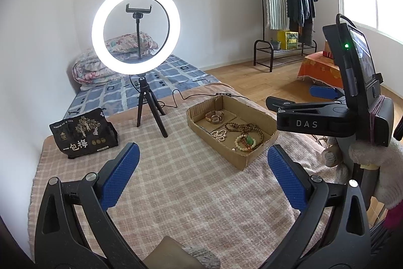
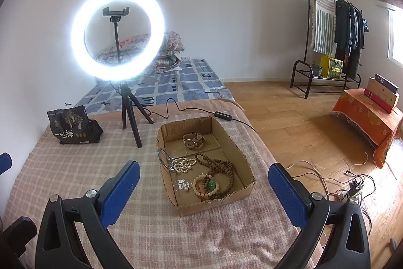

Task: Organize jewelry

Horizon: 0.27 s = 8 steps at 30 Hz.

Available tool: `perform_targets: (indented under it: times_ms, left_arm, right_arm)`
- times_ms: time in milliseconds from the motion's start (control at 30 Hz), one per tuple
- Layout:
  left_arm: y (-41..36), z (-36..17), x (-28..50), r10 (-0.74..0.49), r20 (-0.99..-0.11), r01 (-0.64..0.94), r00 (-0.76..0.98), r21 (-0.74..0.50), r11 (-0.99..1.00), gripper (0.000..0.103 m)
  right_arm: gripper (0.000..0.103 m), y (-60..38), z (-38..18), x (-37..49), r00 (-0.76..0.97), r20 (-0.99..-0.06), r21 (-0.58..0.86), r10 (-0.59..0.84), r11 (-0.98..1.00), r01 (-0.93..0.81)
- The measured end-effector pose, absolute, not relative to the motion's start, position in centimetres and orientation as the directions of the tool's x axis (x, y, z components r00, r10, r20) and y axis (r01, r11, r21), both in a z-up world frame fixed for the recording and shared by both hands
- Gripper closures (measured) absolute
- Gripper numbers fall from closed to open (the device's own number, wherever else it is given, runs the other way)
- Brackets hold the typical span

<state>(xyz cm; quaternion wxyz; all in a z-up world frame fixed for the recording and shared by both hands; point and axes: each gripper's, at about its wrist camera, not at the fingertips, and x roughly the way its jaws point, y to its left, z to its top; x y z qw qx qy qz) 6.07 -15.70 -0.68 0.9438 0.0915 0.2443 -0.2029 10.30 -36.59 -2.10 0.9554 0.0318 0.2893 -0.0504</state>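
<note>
A shallow cardboard box (image 2: 214, 206) sits on the checked blanket (image 2: 75, 168). It holds a wristwatch (image 2: 193, 140), a white pearl string (image 2: 182, 164), brown wooden beads (image 2: 221, 168), a cream bead bracelet with a green pendant (image 2: 211, 185) and small clear pieces (image 2: 181, 184). The box also shows in the left wrist view (image 1: 241, 158). My left gripper (image 1: 201, 175) is open and empty, above the blanket left of the box. My right gripper (image 2: 204, 196) is open and empty, hovering before the box; it shows from the side in the left wrist view (image 1: 312, 117).
A lit ring light on a black tripod (image 2: 118, 34) stands behind the box, its cable (image 2: 176, 107) running across the blanket. A black snack bag (image 2: 73, 126) lies at the left. Wooden floor, loose cables (image 2: 352, 183), an orange-covered bench (image 2: 370, 117) and a clothes rack (image 2: 335, 24) lie right.
</note>
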Motion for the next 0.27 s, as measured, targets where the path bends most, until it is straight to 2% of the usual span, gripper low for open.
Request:
perform_targets:
  times_ms: [267]
  left_arm:
    - [-15.69,-0.78,5.96,-0.333,-0.503,0.423,0.798,0.074,0.903,0.0]
  right_arm:
    - [0.0,-36.62,-2.37,10.29,0.825,-0.559,0.029,-0.081,0.993,0.118]
